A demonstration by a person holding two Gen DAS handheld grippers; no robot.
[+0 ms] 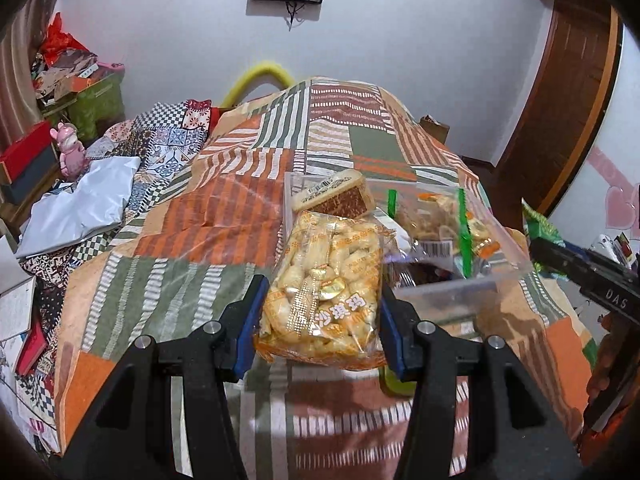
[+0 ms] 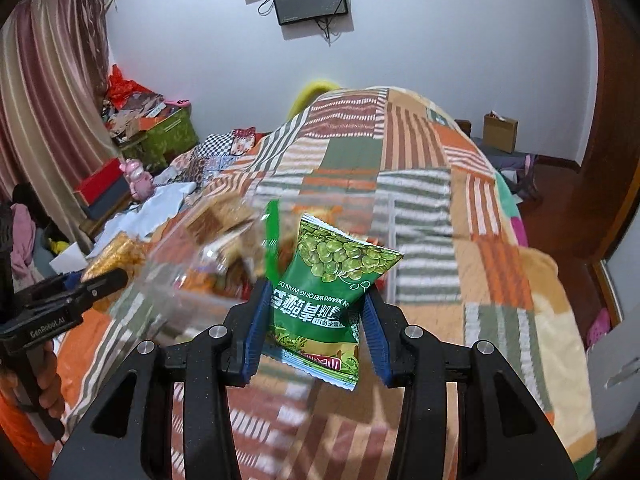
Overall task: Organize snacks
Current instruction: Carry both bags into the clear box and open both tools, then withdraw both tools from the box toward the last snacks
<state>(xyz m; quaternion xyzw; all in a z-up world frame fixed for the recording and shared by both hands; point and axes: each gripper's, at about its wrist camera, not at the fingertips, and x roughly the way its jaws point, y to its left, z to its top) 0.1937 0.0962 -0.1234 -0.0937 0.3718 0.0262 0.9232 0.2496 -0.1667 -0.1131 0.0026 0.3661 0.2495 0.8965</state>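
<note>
My left gripper [image 1: 320, 312] is shut on a clear bag of yellow-wrapped snack bars [image 1: 322, 280], held above the patterned bed cover. Just beyond it stands a clear plastic box [image 1: 460, 284] with green latches, holding several snacks; a brown-and-white wrapped cake [image 1: 334, 194] rests at its far left corner. My right gripper [image 2: 316, 304] is shut on a green pea snack packet [image 2: 332, 292], held in the air right of the box [image 2: 180, 280], which is blurred in the right wrist view. The left gripper also shows in the right wrist view [image 2: 100, 284], and the right gripper's body shows in the left wrist view [image 1: 584, 276].
The orange, green and white patchwork cover [image 1: 240, 200] spreads over the bed. Boxes, a pink toy [image 1: 72, 152] and a white bag [image 1: 80, 200] lie at the left. A wooden door [image 1: 568, 100] is at the right. A brown paper bag [image 2: 500, 132] stands on the floor beyond the bed.
</note>
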